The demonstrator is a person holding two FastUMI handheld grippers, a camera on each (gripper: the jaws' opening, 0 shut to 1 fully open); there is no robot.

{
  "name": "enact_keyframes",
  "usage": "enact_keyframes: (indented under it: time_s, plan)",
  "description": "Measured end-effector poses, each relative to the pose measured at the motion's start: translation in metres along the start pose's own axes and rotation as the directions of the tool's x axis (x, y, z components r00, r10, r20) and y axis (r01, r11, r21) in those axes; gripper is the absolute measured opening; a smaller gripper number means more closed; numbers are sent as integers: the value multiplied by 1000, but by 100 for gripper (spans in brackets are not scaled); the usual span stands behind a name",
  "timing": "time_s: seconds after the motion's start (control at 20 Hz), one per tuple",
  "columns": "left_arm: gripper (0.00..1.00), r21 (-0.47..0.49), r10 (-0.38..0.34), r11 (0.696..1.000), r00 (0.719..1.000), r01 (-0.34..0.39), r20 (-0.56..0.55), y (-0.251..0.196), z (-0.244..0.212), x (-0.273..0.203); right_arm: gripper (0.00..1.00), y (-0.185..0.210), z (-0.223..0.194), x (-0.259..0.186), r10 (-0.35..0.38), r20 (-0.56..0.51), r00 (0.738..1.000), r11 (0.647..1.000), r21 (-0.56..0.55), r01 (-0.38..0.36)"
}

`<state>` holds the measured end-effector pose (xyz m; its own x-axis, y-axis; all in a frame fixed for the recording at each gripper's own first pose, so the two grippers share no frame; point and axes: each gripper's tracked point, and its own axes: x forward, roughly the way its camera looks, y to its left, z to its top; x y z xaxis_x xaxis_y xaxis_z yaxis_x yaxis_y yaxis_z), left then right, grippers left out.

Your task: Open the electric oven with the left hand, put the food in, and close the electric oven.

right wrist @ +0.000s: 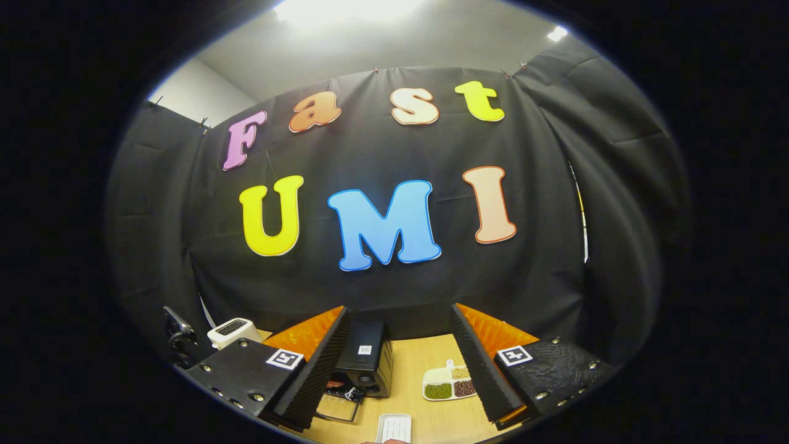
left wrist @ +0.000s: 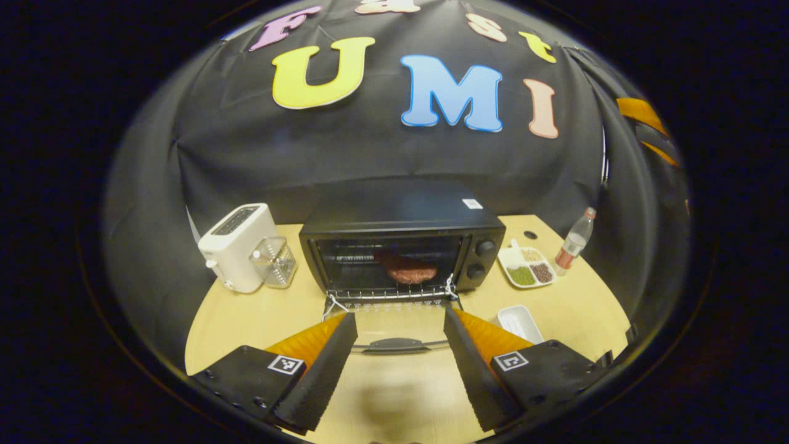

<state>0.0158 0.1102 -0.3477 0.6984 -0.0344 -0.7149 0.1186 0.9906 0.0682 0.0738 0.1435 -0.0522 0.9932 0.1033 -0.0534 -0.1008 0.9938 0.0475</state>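
Both grippers stood wide open and held nothing: the left gripper faced the oven head-on, with the lowered glass door lying flat toward it and the door handle running crosswise between its fingers, so it looked the nearer one for closing. The food already sat on the rack inside. The right gripper hung higher and farther back, the oven low between its fingers; no writing could be read.
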Motion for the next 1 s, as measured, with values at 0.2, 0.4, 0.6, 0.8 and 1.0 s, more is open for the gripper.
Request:
enact_keyframes:
  time_s: [0.2, 0.4, 0.6, 0.8, 1.0]
  plan:
    - [100, -20, -20, 1000, 989, 17, -144, -7, -47, 21, 98, -10, -5, 1, -15, -12, 1000, 1000, -5, 15]
    - [98, -23, -16, 1000, 955, 9, -295, -6, -84, 38, 98, -22, -9, 2, -40, -24, 999, 999, 10, 40]
    - [98, -14, -12, 1000, 924, 7, -382, -1, -105, 57, 98, -31, -13, 3, -63, -32, 997, 998, 9, 64]
    - [96, -31, -18, 1000, 888, 4, -459, 4, -122, 77, 98, -37, -18, 2, -82, -42, 996, 997, 4, 82]
    - [96, -62, -22, 998, 862, -11, -506, 10, -133, 97, 98, -40, -18, 4, -100, -44, 994, 995, -2, 100]
